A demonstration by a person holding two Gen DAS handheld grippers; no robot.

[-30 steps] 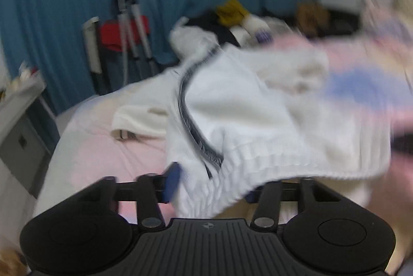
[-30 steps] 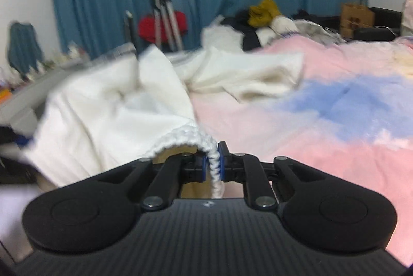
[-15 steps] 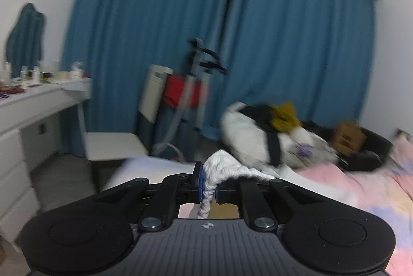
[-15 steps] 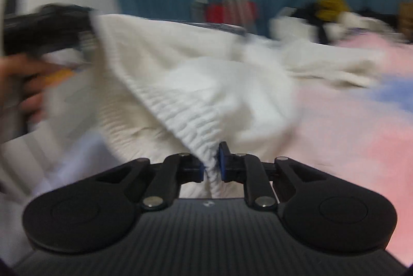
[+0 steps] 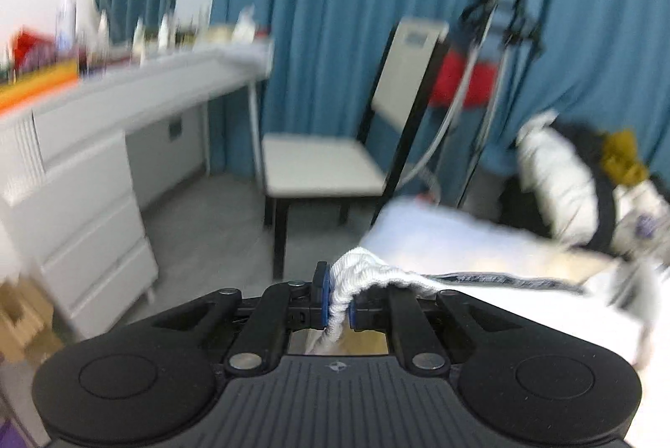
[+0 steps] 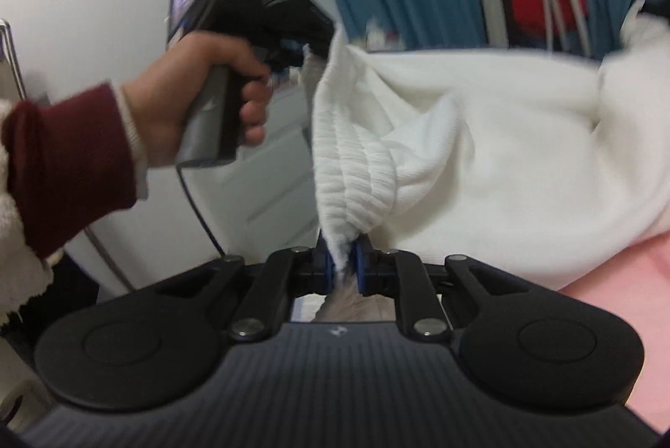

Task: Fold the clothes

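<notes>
One white knit garment (image 6: 481, 138) is in play, held up off the pink bed cover (image 6: 619, 280) by two grippers. The right gripper (image 6: 344, 267) has its jaws closed almost together on the garment's ribbed hem (image 6: 356, 159), which bunches into the narrow gap between the blue pads and fans out above them. Further along the same hem, the left gripper (image 6: 293, 50) pinches the fabric too, gripped by a person's hand (image 6: 197, 96) in a dark red sleeve (image 6: 71, 171). In the left wrist view, the left gripper (image 5: 337, 299) likewise has its jaws nearly shut on a fold of ribbed hem, and the cloth trails away to the right of the jaws, with a dark zipper band (image 5: 519, 282) running along it. Beyond that gripper stand one white chair (image 5: 347, 163), one white desk with drawers (image 5: 83, 171) and blue curtains (image 5: 335, 8). A small logo sits on each gripper body, too small to read; no other writing is legible.
</notes>
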